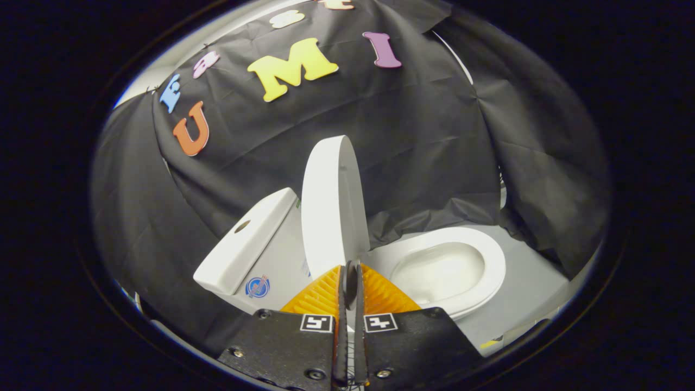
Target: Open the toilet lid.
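The white toilet lid (331, 212) stands raised, nearly upright, between the tank (247, 244) and the open bowl (442, 269). The seat ring (491, 260) lies flat around the bowl. My gripper (351, 267) is seen from behind its two orange ribbed fingers (320, 296), which point at the foot of the lid near its hinge. The fingers are shut, with just a thin dark slit between them and nothing held. The lid's lower end is hidden behind the fingertips.
Black cloth hangs close behind and to both sides of the toilet. Grey floor (532, 288) lies beyond the bowl. The tank has a round flush button (242, 226) on top and a blue sticker (257, 286) on its side.
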